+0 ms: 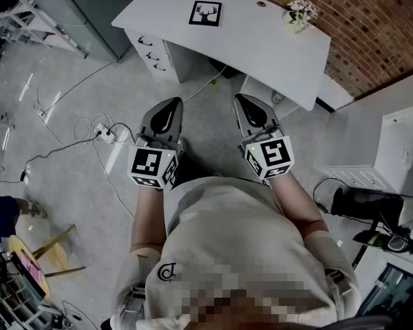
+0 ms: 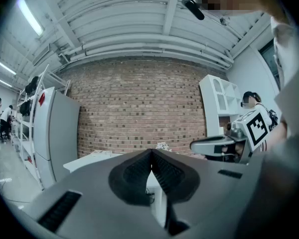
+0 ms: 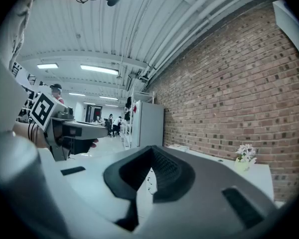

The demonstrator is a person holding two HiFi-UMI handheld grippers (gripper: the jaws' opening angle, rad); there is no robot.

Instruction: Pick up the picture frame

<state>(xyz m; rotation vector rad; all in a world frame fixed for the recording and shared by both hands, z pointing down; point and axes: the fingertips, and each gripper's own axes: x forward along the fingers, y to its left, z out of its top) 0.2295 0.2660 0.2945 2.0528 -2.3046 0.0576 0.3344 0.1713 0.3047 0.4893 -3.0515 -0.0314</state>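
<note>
Head view: the frame (image 1: 205,14) lies flat on the far desk (image 1: 261,43), well apart from the left gripper (image 1: 169,107) and right gripper (image 1: 248,104), both with jaws together, empty.

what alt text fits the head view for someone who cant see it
Seen from above, a person holds the left gripper and right gripper, both shut and empty, level above the floor, short of a white desk bearing a picture frame with a deer print and potted flowers.
</note>
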